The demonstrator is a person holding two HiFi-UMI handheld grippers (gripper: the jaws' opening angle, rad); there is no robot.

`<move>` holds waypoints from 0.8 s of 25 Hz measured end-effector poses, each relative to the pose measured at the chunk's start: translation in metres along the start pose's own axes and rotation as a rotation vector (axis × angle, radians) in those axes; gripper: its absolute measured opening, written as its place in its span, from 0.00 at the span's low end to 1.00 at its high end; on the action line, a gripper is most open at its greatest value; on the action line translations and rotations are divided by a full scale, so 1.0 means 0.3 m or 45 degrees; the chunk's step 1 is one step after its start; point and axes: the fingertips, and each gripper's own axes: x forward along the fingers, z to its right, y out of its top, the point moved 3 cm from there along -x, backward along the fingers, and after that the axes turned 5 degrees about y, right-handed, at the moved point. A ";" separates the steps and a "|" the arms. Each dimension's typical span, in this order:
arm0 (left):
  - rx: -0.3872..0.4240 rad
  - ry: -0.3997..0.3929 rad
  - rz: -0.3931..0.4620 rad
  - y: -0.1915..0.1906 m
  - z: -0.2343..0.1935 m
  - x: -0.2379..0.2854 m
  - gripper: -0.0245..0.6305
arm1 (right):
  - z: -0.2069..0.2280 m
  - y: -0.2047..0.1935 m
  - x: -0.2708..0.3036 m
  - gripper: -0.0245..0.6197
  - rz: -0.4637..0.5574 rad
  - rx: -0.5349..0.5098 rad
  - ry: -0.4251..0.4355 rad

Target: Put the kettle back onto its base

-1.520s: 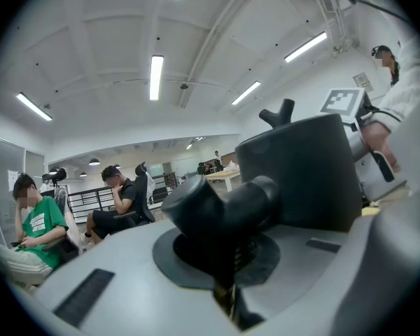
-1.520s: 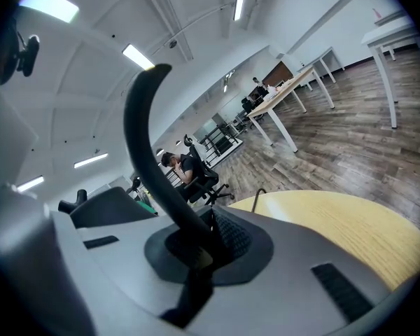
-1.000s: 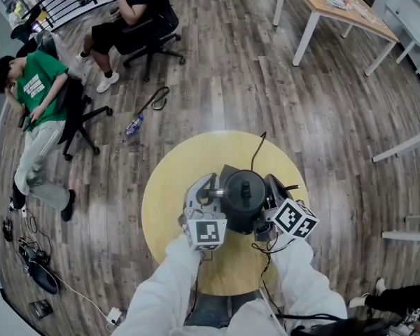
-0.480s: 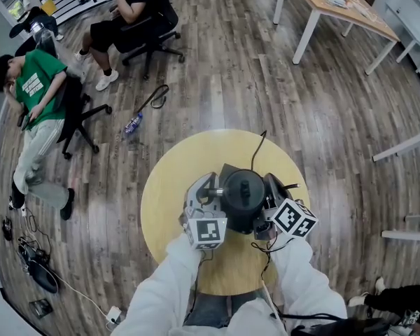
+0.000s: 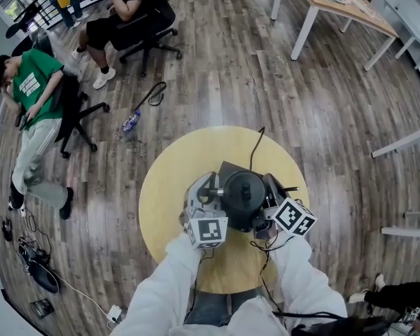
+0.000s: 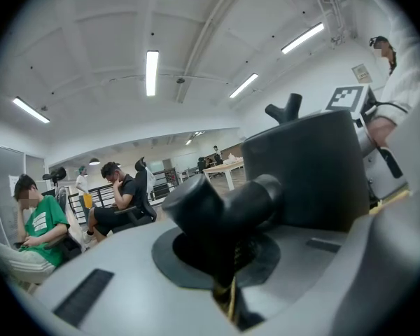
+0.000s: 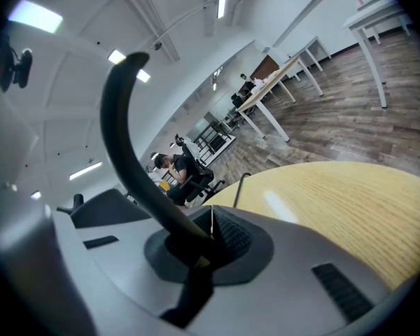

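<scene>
Holding still, my left claw (image 5: 208,193) stays pinched on the kettle's (image 5: 243,200) spout (image 6: 224,208), my right claw (image 5: 266,203) on its handle (image 7: 126,152); nothing moved, so seating on the base (image 5: 227,169) looks unfinished.

I log black kettle (image 5: 243,200), yellow wood-grain table (image 5: 169,187), grey left gripper (image 5: 216,192), black-and-white marker cube (image 5: 208,232), white sleeve (image 5: 164,285), grey-brown plank floor (image 5: 231,61)

Base (image 5: 228,169): only dark corner shows at kettle's (image 5: 243,200) far side, rest hidden beneath it.
Head view: jaws of left gripper (image 5: 211,192) and right gripper (image 5: 271,197) covered by marker cubes, kettle body.
Round table (image 5: 166,187): near edge behind sleeves (image 5: 169,285).
Right gripper view: handle (image 7: 126,142) foot lost between jaws.
</scene>
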 end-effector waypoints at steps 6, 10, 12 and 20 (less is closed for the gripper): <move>-0.118 0.007 -0.086 -0.012 -0.010 -0.027 0.08 | 0.006 0.002 -0.033 0.06 0.003 0.001 -0.024; -0.232 0.016 -0.099 -0.030 -0.015 -0.059 0.14 | 0.004 0.013 -0.063 0.16 0.052 -0.013 -0.042; -0.293 0.031 -0.107 -0.037 -0.017 -0.079 0.17 | 0.006 0.010 -0.081 0.18 0.062 -0.029 -0.053; -0.391 0.056 -0.142 -0.043 -0.026 -0.172 0.22 | -0.009 -0.021 -0.169 0.20 0.050 -0.045 -0.063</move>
